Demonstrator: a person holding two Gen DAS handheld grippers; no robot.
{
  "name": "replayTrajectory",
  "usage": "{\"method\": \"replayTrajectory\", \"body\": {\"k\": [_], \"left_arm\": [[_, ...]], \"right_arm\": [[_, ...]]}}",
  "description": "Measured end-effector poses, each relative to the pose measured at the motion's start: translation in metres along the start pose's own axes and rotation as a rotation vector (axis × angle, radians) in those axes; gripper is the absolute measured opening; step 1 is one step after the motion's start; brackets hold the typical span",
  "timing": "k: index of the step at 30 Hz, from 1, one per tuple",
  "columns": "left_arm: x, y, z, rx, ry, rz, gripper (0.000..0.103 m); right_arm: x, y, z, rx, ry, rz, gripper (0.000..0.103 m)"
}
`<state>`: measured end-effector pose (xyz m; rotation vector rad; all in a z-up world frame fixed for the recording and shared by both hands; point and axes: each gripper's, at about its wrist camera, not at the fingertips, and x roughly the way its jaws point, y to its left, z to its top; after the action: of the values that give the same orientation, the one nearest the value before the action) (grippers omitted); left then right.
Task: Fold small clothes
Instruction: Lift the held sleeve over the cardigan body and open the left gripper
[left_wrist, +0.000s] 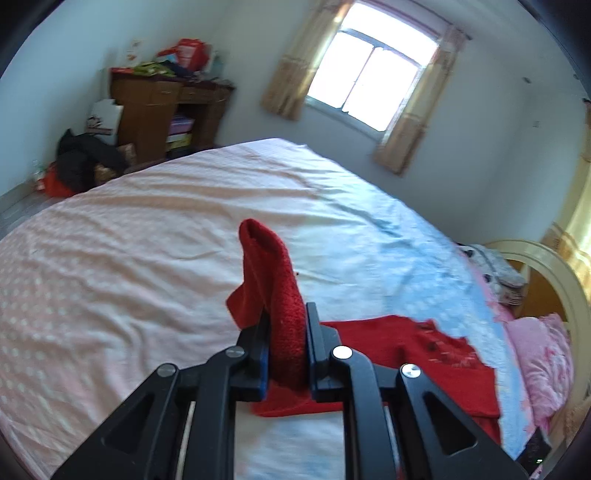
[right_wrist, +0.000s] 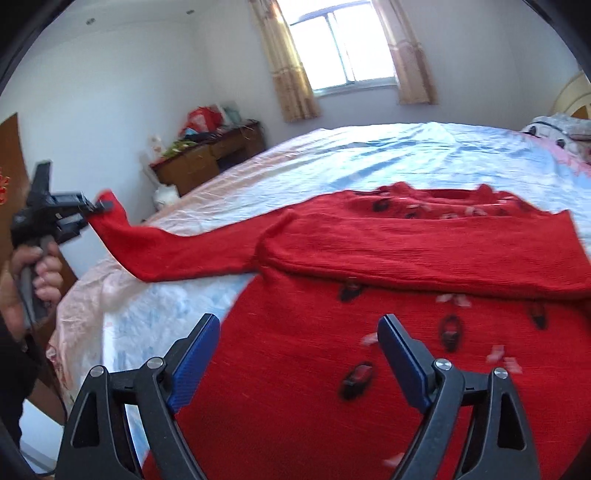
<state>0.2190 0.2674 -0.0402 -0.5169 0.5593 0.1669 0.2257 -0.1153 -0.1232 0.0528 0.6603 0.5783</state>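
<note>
A red knit sweater (right_wrist: 388, 369) with small dark and pink motifs lies spread on the bed (right_wrist: 369, 155). One of its sleeves is folded across its chest. The other sleeve (right_wrist: 166, 251) stretches out to the left and is lifted off the sheet. My left gripper (left_wrist: 287, 332) is shut on that sleeve's cuff (left_wrist: 273, 273), which stands up between the pads. In the right wrist view the left gripper (right_wrist: 94, 206) shows at far left, held by a hand (right_wrist: 40, 273). My right gripper (right_wrist: 299, 328) hangs open over the sweater's lower body with nothing between its fingers.
The bed sheet (left_wrist: 129, 240) is pink on the left and pale blue toward the headboard (left_wrist: 550, 266). Pink pillows (left_wrist: 543, 358) lie at the head. A brown wooden desk (left_wrist: 162, 110) piled with bags stands by the far wall, with dark clothes (left_wrist: 81, 158) on the floor beside it.
</note>
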Motion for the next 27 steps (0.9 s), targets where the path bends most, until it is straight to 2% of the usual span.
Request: {"method": "replayTrajectory", "body": {"k": [3, 6, 9, 14, 21, 27], "left_arm": [[-0.002, -0.024, 0.005, 0.015, -0.005, -0.055, 0.016], [0.0, -0.048, 0.01, 0.036, -0.01, -0.091, 0.015], [0.004, -0.066, 0.011, 0.055, -0.005, -0.115, 0.015], [0.008, -0.103, 0.01, 0.104, 0.013, -0.154, 0.015], [0.017, -0.16, 0.013, 0.117, 0.023, -0.202, 0.015], [0.022, -0.213, 0.014, 0.136, 0.024, -0.25, 0.015]], "right_arm": [[-0.016, -0.018, 0.005, 0.018, 0.031, -0.016, 0.088], [-0.035, -0.044, 0.007, 0.057, 0.051, -0.071, 0.088], [-0.052, -0.07, 0.003, 0.087, 0.082, -0.13, 0.088], [-0.082, -0.104, -0.009, 0.112, 0.128, -0.174, 0.088], [-0.121, -0.14, -0.036, 0.127, 0.119, -0.252, 0.088], [-0.131, -0.143, -0.049, 0.12, 0.08, -0.262, 0.088]]}}
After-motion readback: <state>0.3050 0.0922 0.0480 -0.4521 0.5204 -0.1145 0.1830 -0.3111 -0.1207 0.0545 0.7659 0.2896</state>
